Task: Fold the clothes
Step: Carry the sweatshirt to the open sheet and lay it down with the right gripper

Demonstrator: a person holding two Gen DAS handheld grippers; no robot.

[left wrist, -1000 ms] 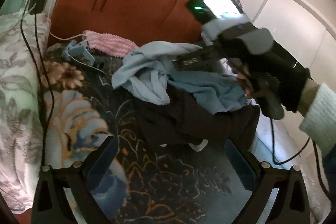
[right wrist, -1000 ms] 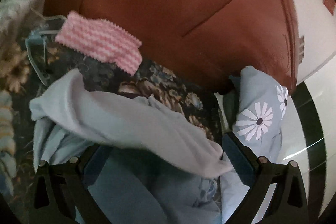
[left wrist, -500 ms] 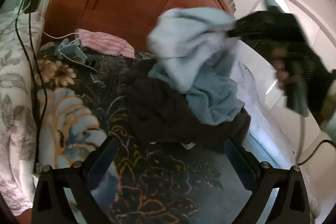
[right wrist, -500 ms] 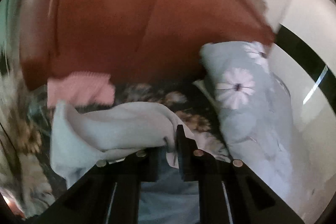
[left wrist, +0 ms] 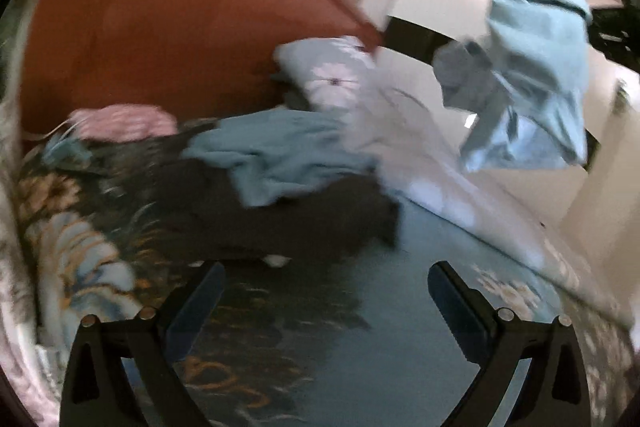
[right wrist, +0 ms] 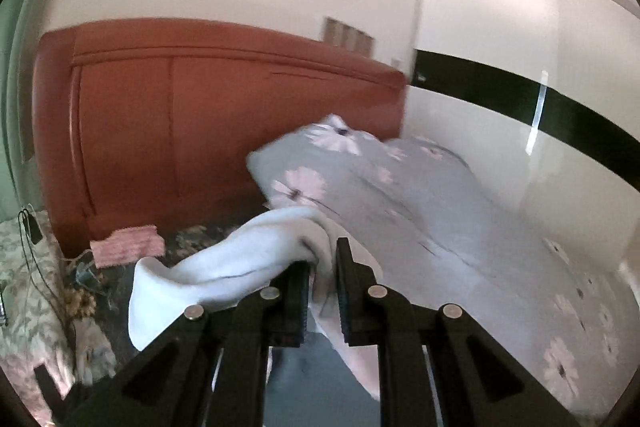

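Note:
My right gripper (right wrist: 322, 269) is shut on a pale blue garment (right wrist: 224, 267) and holds it high above the bed. In the left wrist view the same garment (left wrist: 532, 79) hangs bunched in the air at the upper right. A teal garment (left wrist: 280, 155) lies on a dark brown garment (left wrist: 288, 215) on the floral bedspread (left wrist: 304, 339). My left gripper (left wrist: 324, 303) is open and empty, low over the bedspread in front of the pile.
A reddish wooden headboard (right wrist: 180, 115) stands behind the bed. A grey daisy-print duvet and pillow (right wrist: 400, 195) lie along the right side. A pink knitted piece (left wrist: 124, 117) and cables lie near the headboard. A white wardrobe with a black stripe (right wrist: 520, 99) is on the right.
My right gripper closed on the pale blue garment and lifted it up and to the right, off the pile. The left gripper stayed open and turned rightward.

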